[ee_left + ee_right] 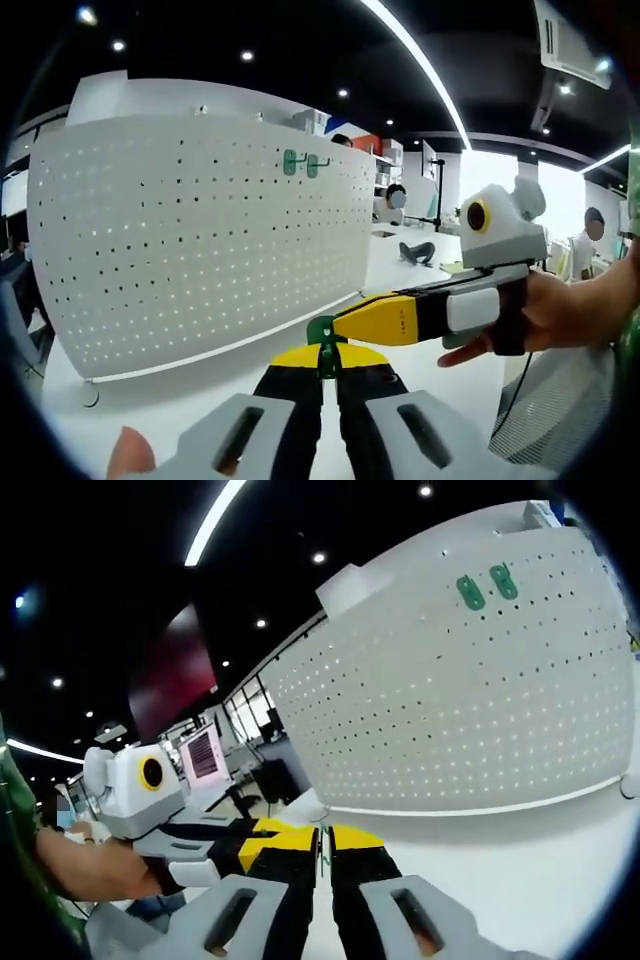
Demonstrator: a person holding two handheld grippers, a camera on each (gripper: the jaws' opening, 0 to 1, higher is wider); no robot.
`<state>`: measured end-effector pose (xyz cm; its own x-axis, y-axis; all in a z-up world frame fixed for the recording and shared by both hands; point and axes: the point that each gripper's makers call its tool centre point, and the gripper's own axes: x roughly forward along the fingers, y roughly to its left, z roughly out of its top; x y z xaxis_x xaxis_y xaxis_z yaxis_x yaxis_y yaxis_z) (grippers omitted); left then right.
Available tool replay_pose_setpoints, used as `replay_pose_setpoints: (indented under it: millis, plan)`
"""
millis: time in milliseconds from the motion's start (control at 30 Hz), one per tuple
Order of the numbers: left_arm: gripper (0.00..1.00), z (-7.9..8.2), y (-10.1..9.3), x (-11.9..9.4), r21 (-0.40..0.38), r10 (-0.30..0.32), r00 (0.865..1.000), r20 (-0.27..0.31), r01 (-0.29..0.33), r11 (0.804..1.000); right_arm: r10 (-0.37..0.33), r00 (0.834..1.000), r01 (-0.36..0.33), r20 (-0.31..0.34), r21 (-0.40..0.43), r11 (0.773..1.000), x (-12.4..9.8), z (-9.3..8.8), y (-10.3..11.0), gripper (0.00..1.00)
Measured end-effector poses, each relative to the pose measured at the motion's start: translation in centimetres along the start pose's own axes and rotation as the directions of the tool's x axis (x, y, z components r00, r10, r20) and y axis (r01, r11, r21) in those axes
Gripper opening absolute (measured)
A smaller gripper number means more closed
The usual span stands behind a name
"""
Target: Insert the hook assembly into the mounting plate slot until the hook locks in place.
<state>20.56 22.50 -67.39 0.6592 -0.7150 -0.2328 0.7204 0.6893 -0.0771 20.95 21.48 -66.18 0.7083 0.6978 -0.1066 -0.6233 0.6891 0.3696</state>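
Observation:
A white pegboard mounting plate (200, 240) stands upright on the table, with two green hooks (301, 163) near its top right. In the right gripper view the plate (450, 700) and those hooks (487, 587) lie up to the right. My left gripper (321, 352) is shut on a small green hook piece (320, 329) in front of the plate's lower right corner. My right gripper (342, 323) comes in from the right, held by a hand, its yellow tips touching that piece. In its own view the right gripper (322, 842) has its jaws together, meeting the left gripper (250, 845); the green piece is hidden there.
The white tabletop (180, 400) runs in front of the plate. Behind are desks, a dark object (417, 252) on the table and seated people (390, 205). A monitor (203, 755) and chairs stand far off in the right gripper view.

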Motion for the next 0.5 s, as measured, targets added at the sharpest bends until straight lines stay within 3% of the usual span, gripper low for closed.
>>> replay_pose_setpoints:
  millis: [500]
  plan:
    - [0.04, 0.35, -0.07, 0.41, 0.011, -0.002, 1.0, -0.005, 0.002, 1.0, -0.016, 1.0, 0.016, 0.022, 0.002, 1.0, -0.38, 0.58, -0.62, 0.05]
